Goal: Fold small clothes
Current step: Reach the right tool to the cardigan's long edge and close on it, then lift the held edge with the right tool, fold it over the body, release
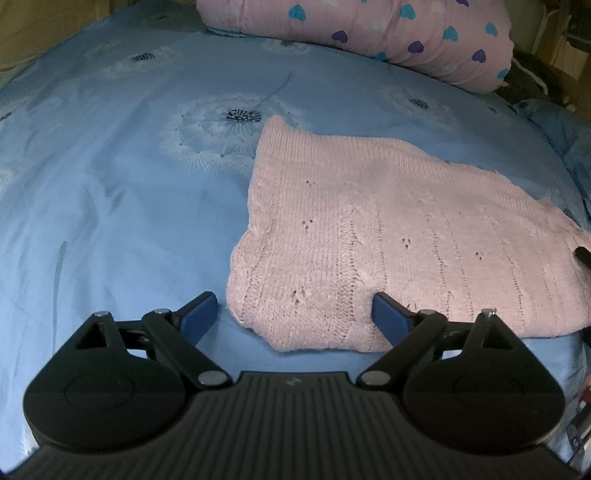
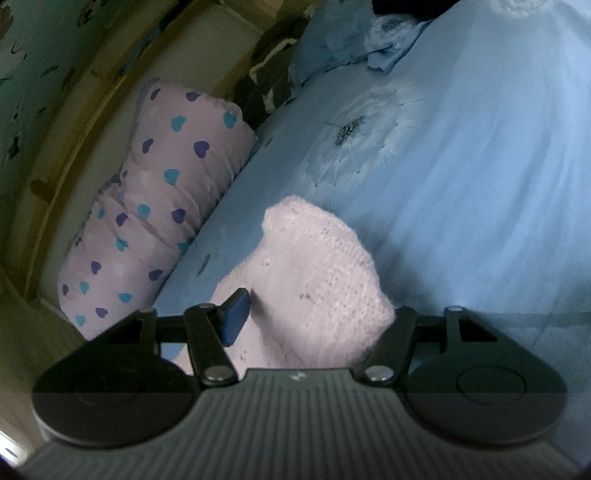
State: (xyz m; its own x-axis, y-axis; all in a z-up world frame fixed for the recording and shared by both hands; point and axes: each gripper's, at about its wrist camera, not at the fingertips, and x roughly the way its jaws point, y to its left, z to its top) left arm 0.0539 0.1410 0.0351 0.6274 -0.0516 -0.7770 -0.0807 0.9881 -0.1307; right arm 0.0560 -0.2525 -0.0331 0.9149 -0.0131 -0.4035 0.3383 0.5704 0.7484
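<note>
Left gripper point(image 1: 293, 314) wide open over pink knit sweater point(image 1: 388, 236), blue bedsheet point(image 1: 110, 206)

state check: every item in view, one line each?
sweater: partly folded, flat on bedsheet, one end bunched up in right gripper
left gripper: open, straddling the sweater's near edge
right gripper: knit between the jaws, grip unclear
pillow: lying at bed's far edge
bedsheet: spread, lightly wrinkled
</note>
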